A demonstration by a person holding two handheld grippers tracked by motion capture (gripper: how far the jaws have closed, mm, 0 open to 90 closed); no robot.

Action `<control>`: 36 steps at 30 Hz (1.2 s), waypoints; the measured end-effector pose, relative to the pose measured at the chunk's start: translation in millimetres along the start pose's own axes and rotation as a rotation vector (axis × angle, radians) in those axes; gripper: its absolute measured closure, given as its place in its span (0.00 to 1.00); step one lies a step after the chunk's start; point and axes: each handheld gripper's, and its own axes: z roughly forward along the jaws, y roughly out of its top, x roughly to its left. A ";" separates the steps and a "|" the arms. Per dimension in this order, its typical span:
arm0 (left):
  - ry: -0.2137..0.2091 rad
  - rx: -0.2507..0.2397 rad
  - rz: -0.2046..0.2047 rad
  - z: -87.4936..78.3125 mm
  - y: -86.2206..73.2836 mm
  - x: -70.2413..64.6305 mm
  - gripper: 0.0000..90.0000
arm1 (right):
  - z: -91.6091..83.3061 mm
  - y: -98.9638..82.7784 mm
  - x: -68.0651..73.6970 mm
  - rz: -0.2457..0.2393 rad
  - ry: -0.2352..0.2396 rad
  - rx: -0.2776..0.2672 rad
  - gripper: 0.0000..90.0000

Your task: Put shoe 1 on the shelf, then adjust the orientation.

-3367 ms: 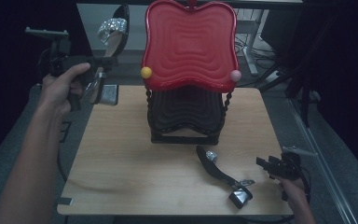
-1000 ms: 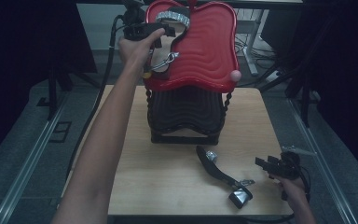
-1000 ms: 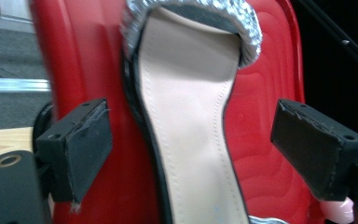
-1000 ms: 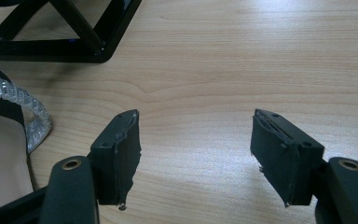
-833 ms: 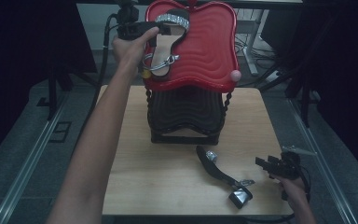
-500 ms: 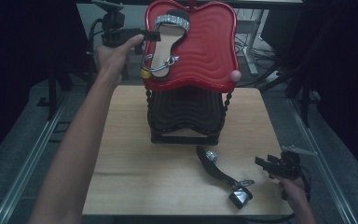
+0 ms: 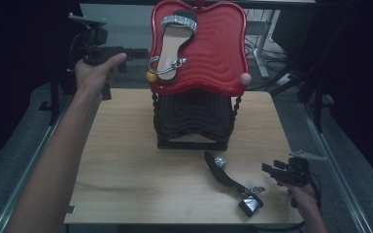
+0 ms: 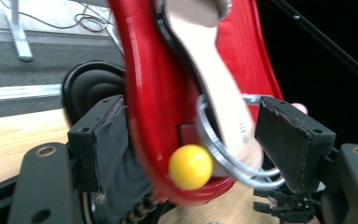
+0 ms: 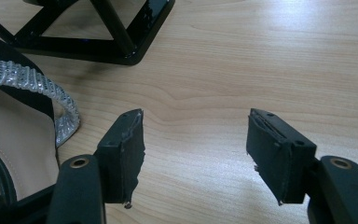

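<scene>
A black sandal with a silver strap lies on the tilted red tray atop a black stand. My left gripper hangs open just left of the tray, apart from it. In the left gripper view its jaws stand wide, with the tray's edge, the sandal and a yellow ball beyond them. A second sandal lies on the table at front right. My right gripper rests open to its right, with bare wood between its pads and that sandal to the left.
The wooden table has free room at left and front. A pink ball sits at the tray's right corner. The stand's black base lies ahead of the right gripper. Metal rails run along both table sides.
My left gripper carried the sandal from the table's far left up onto the red tray, let it go and drew back to the left. The right gripper stayed put.
</scene>
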 end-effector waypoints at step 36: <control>0.064 -0.001 0.005 -15.8 -18.1 13.4 0.28 | 6.7 16.0 72.3 -0.352 0.190 0.186 1.00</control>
